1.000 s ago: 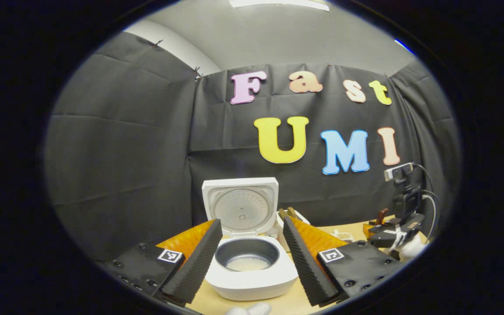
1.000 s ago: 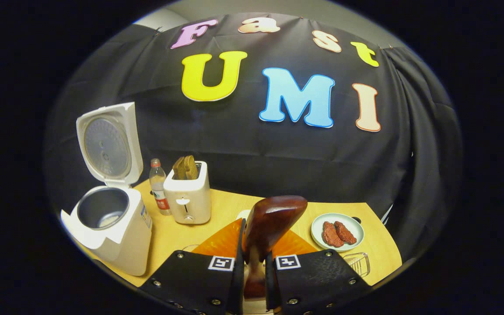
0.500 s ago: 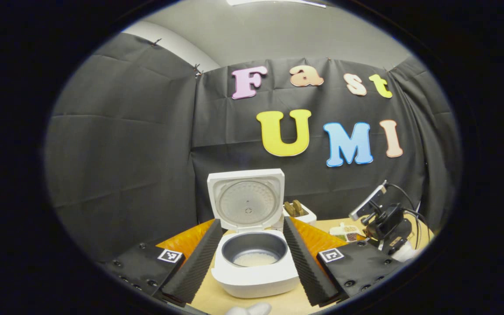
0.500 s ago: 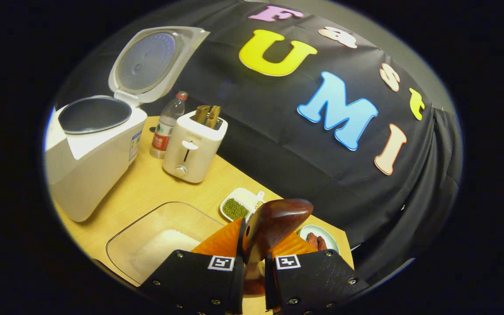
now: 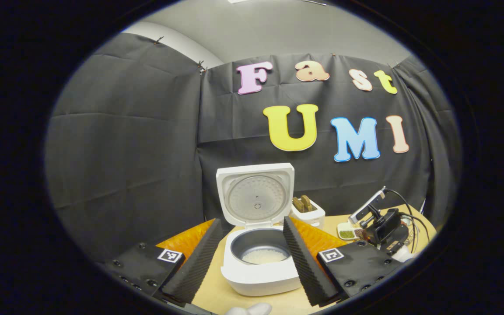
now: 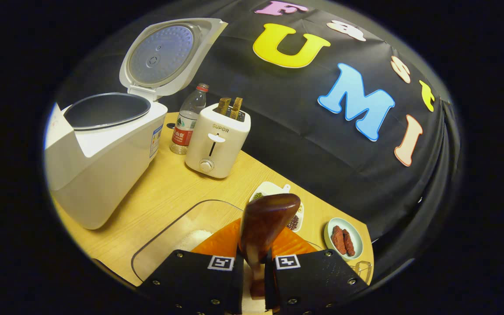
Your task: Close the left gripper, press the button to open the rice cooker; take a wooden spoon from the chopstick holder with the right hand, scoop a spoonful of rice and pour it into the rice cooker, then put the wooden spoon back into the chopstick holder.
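The white rice cooker stands with its lid raised, and a little rice lies in its grey pot. My left gripper is open, its fingers framing the cooker from the near side without touching it. My right gripper is shut on the handle of the dark wooden spoon, whose bowl points forward and up. It hovers over a clear glass container of rice, to the right of the open cooker. Farther off to the right, the left gripper view also shows the right gripper.
On the wooden table behind the container stand a white toaster with bread and a water bottle. A divided dish of beans and a small plate of meat lie to the right, near the table's edge.
The right gripper has tilted and come down with the spoon toward the glass rice container. In the left gripper view the cooker has drifted right and slightly farther off.
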A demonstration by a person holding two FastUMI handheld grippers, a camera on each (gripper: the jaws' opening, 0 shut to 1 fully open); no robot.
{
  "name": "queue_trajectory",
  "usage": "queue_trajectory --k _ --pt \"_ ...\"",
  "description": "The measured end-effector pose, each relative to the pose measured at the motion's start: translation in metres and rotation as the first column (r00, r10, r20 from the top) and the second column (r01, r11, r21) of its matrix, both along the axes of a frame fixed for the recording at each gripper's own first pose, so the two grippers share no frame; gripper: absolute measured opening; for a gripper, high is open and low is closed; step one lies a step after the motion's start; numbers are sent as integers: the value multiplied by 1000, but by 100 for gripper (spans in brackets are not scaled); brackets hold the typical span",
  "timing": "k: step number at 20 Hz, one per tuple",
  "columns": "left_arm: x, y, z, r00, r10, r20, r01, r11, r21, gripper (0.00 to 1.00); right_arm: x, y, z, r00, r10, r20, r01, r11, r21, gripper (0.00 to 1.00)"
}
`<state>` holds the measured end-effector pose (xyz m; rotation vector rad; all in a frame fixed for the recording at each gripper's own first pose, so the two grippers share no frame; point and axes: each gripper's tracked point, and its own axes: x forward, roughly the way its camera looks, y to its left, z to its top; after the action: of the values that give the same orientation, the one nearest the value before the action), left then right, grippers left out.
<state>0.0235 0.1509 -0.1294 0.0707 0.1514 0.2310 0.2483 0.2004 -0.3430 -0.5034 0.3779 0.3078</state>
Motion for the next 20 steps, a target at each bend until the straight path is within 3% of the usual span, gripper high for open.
queue_trajectory --k 2,5,7,8,9,11,17,20 --pt "1 1 1 1000 1 -2 -1 1000 4 94 0 3 -1 998 -29 -51 34 995 99 20" --pt "3 3 1 1000 1 -5 -1 1000 6 97 5 3 4 988 -80 -131 115 951 288 21" --pt "5 4 2 1000 2 -6 -2 1000 0 94 6 0 7 976 -105 -193 178 894 412 20" --pt "5 4 1 1000 2 -7 -2 1000 -1 100 8 -2 7 968 -109 -225 205 862 464 20" --pt "7 4 3 1000 2 -7 -2 1000 -1 94 10 -5 9 963 -116 -244 229 831 507 21" --pt "9 4 5 1000 -1 -5 1 1000 3 94 11 -10 8 950 -123 -286 273 770 576 20" --pt "17 1 6 1000 -12 -12 12 1000 4 94 14 -13 5 914 -104 -391 375 581 722 20" --pt "20 -1 7 1000 -16 -15 16 1000 12 94 15 -10 5 906 -78 -415 393 518 760 20"
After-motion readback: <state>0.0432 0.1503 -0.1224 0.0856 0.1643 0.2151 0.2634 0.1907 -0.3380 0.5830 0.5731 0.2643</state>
